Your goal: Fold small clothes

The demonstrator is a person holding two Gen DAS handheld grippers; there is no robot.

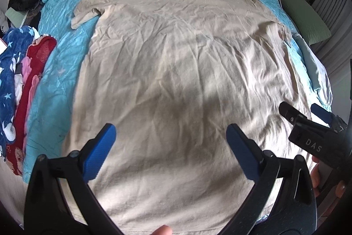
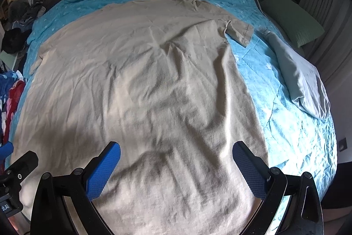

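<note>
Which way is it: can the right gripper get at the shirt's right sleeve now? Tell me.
Probably yes. The right gripper hangs open over the beige shirt, and the right sleeve lies flat on the blue quilt with nothing over it.

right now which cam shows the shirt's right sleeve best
The right wrist view: the beige shirt's right sleeve lies flat and fully outlined on the blue quilt. In the left wrist view it looks bunched at the shirt's edge.

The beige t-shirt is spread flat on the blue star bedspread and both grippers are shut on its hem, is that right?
Not quite. The beige t-shirt does lie spread on the blue star bedspread, but the left gripper and right gripper are open above it, holding nothing; both wrist views show this.
</note>
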